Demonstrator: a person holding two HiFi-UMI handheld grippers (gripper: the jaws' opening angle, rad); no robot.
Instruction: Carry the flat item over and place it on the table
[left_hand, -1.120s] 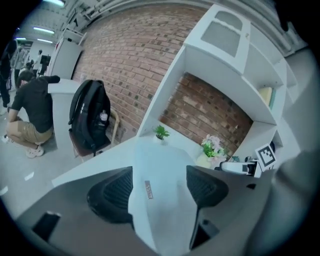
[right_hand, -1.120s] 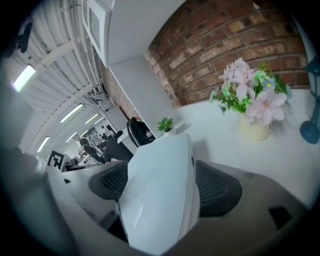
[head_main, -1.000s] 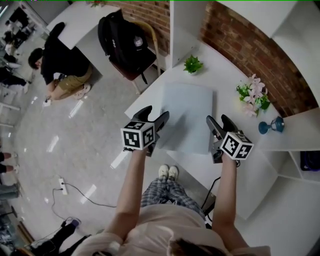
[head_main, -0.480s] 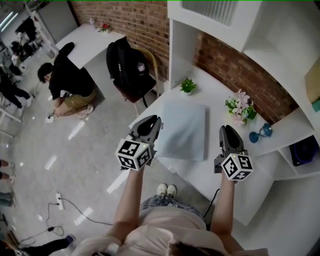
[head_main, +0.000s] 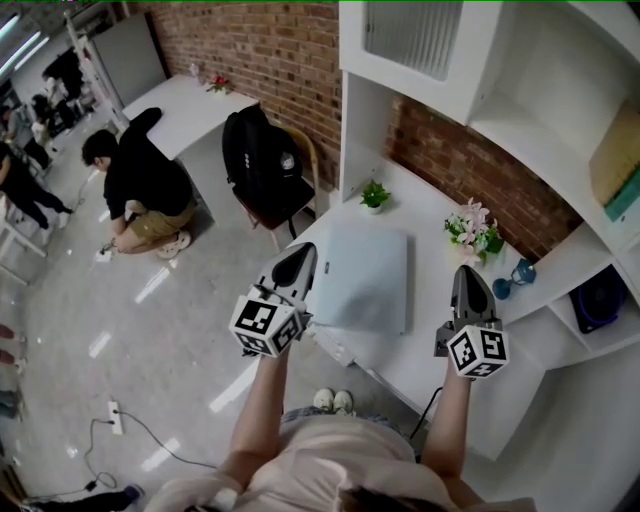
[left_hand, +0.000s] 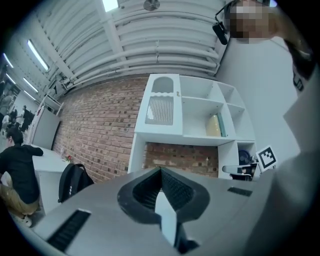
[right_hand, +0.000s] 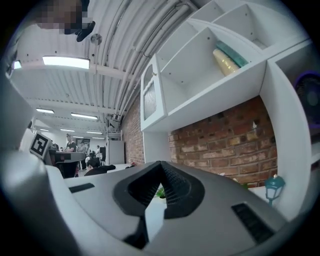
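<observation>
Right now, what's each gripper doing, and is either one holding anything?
Left gripper: fingers closed, holding nothing.
Right gripper: fingers closed, holding nothing.
The flat item lies on the table, in neither.

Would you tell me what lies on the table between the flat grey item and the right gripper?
Nothing: in the head view only bare white table separates the flat grey item from the right gripper.

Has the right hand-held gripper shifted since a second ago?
Yes. The right hand-held gripper has moved right, away from the flat item, toward the flowers; its jaws are shut.
</observation>
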